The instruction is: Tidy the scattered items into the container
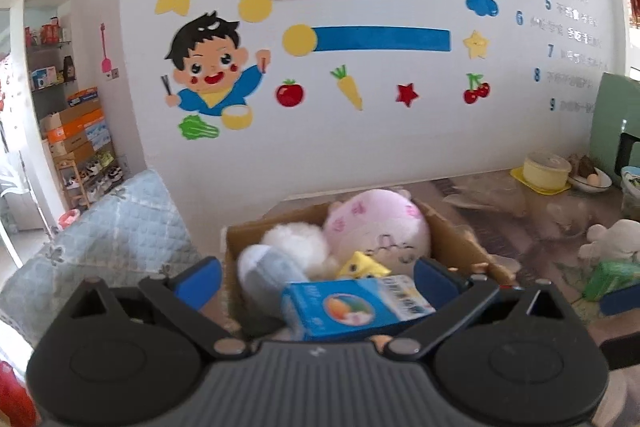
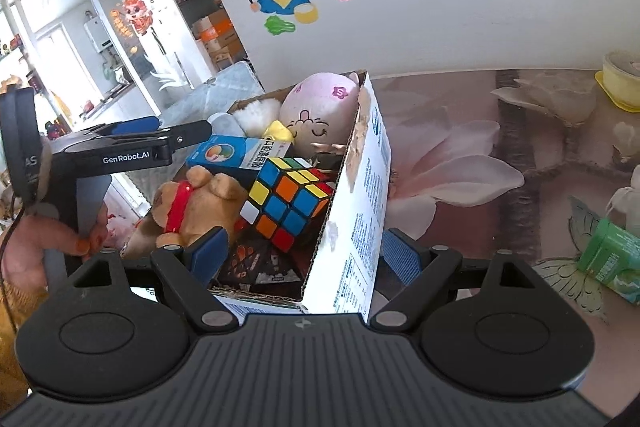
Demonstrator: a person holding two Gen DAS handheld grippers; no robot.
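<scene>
Left hand-held gripper, jaws spread wide, hovers over the cardboard box with a blue carton lying loose between its fingers. Right hand-held gripper, likewise open, straddles the box's near wall (one finger inside, one outside). Inside the box: pink plush, brown plush bear, Rubik's cube. A green packet lies well apart on the flower-patterned tabletop, right of the box.
</scene>
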